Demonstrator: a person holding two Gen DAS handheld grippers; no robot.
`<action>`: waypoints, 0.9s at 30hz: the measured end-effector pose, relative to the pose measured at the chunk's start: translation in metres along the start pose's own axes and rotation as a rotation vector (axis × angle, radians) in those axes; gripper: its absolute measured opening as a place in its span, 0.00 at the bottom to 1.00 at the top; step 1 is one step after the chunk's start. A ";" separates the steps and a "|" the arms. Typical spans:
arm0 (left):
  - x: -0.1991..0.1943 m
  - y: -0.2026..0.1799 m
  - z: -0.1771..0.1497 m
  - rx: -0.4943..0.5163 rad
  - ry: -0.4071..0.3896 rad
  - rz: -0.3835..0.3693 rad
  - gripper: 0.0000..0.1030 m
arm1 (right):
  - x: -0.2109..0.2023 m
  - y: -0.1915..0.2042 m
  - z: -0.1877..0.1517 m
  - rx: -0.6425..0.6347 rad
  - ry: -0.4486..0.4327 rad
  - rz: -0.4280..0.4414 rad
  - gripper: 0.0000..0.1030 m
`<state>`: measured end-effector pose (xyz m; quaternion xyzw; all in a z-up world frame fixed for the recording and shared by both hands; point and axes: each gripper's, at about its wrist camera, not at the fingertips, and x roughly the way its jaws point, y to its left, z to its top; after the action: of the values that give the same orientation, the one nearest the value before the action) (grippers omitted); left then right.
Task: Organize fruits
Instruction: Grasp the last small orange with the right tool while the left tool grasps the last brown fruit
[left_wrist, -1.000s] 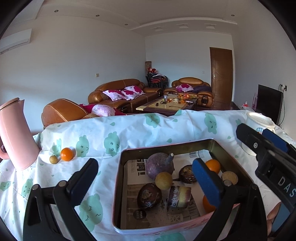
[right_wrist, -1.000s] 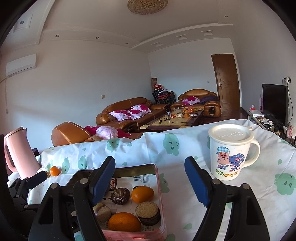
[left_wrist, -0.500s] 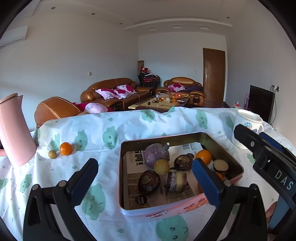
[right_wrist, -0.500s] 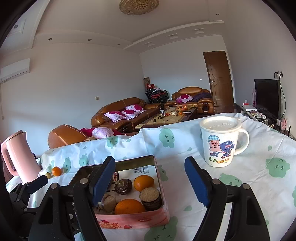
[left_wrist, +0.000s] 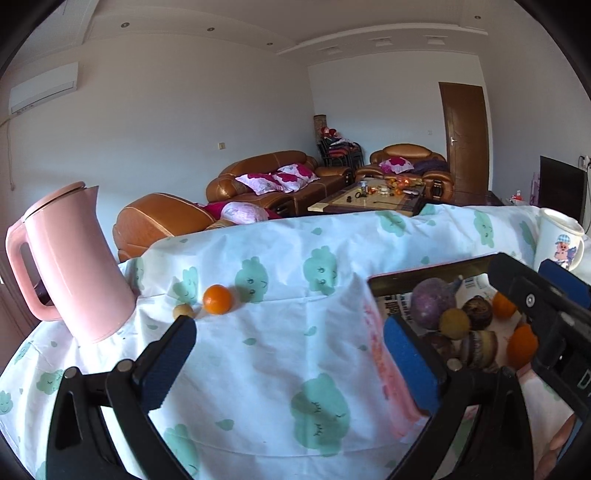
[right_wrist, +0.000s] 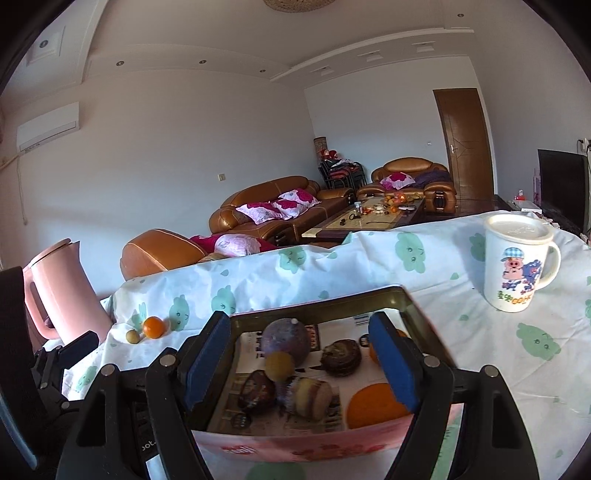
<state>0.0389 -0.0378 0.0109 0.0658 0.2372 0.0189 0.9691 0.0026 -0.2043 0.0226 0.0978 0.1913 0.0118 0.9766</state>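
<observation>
Left wrist view: the left gripper (left_wrist: 290, 354) is wide open with nothing between its fingers, and it hovers over the cloud-printed tablecloth (left_wrist: 280, 369). Ahead of the left finger, a small orange (left_wrist: 217, 299) lies on the cloth with a small tan fruit (left_wrist: 183, 311) just beside it on its left; both lie close to the base of the pink kettle (left_wrist: 75, 266), which stands further left. The pink tin (left_wrist: 386, 365) sits to the right of the right finger, whose blue pad overlaps its near corner (contact cannot be confirmed). Inside the tin lie a purple round fruit (left_wrist: 432, 301), a yellow ball-shaped fruit (left_wrist: 454, 324), dark passion fruits and oranges on printed paper. The right gripper's black body crosses the tin's far right side. Right wrist view: the right gripper (right_wrist: 304, 360) is likewise spread wide and holds nothing; it hovers above the tin (right_wrist: 310, 445), so the purple fruit (right_wrist: 286, 339) and the yellow fruit (right_wrist: 279, 365) appear between the fingers. A large orange (right_wrist: 375, 406) lies below the right finger. A cartoon mug (right_wrist: 517, 266) stands well right of the fingers; the kettle (right_wrist: 61, 291) stands far left.
</observation>
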 end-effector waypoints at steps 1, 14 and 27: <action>0.004 0.010 0.000 -0.011 0.008 0.014 1.00 | 0.003 0.009 0.000 -0.011 -0.001 0.007 0.77; 0.046 0.141 -0.008 -0.129 0.089 0.238 1.00 | 0.053 0.114 -0.010 -0.107 0.069 0.138 0.76; 0.078 0.210 -0.022 -0.284 0.238 0.323 1.00 | 0.163 0.189 -0.018 -0.141 0.420 0.219 0.76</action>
<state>0.0971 0.1783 -0.0158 -0.0368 0.3312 0.2144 0.9181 0.1496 -0.0056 -0.0174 0.0451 0.3769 0.1511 0.9127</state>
